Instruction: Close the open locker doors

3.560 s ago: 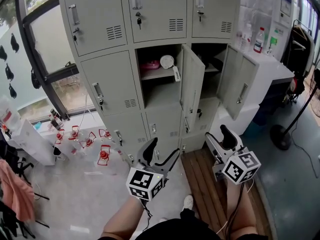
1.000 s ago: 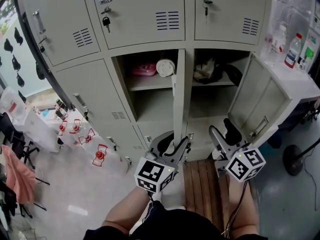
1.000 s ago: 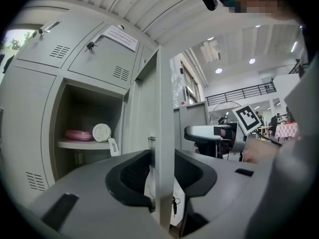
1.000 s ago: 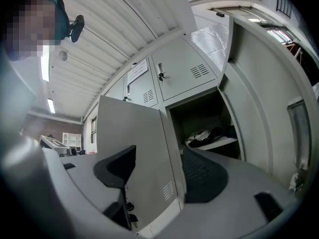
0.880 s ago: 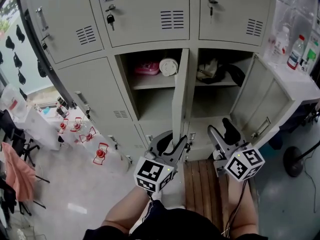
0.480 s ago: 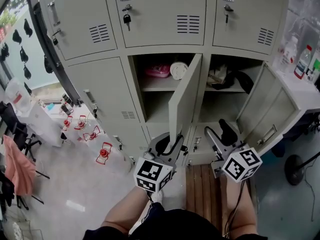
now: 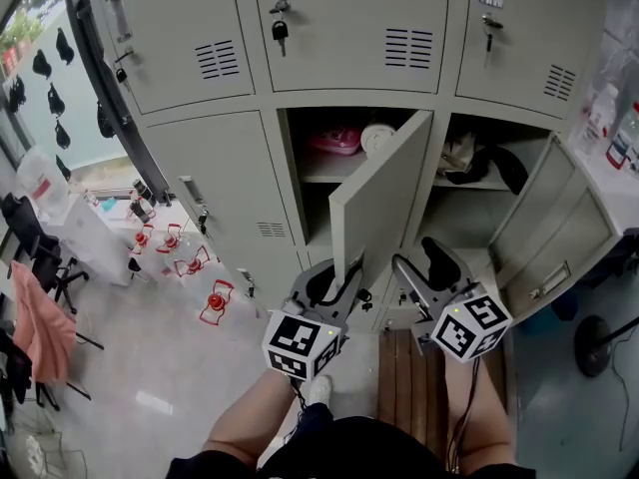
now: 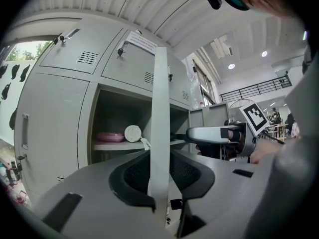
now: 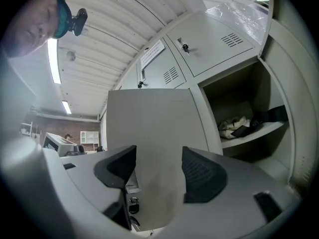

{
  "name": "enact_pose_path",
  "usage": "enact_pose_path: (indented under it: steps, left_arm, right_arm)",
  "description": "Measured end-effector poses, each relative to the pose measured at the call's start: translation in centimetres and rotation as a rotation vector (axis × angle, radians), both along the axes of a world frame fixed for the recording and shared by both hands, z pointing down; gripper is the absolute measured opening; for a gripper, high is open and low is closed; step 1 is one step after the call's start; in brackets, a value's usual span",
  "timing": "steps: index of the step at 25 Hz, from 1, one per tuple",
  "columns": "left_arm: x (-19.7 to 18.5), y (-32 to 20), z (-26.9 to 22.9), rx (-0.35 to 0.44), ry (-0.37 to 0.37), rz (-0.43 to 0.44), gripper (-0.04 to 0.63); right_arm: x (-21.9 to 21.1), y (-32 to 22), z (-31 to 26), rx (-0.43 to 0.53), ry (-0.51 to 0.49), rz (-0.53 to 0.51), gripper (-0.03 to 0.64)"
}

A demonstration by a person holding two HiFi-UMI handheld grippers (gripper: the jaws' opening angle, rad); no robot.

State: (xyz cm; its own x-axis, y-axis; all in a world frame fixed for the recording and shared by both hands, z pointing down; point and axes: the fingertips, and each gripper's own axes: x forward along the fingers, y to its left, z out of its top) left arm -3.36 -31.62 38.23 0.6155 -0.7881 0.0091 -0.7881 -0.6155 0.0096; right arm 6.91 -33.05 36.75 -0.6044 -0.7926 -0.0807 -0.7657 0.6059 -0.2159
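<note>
The left claw is low in front of the grey metal lockers. It pinches the thin lower edge of the middle locker door, a flat grey metal panel. In the left gripper view this edge stands upright between the two black pads, and both pads lie against it. The middle locker door is about half open: it stands at an angle across its compartment, with the hinge side at the right.

On the shelf behind it there is a flat pink thing, and just beside it a round white thing.

The right claw is just to the right of the left one, near the bottom of the same door. Its jaws are spread wide and pinch nothing. In the right gripper view the flat grey face of the door fills the gap between them, but I cannot tell whether the pads touch it.

The right locker door, also grey metal, is wide open and points out to the right. In its compartment a heap of dark and light cloth lies on the shelf.

A key hangs in the lock of the closed upper locker.
</note>
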Motion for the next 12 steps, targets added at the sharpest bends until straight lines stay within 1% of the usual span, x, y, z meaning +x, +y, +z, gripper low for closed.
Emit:
enact_pose_path:
  steps: [7, 12]
  left_arm:
    - [-2.1, -1.9, 0.0, -0.001, 0.002, -0.007, 0.118]
    - [-3.4, -3.1, 0.1, -0.003, -0.001, -0.002, 0.126]
  right_arm:
    - [-2.7, -2.1, 0.8, -0.023, 0.003, -0.019, 0.281]
    - [-4.9, -3.5, 0.8, -0.023, 0.013, -0.032, 0.276]
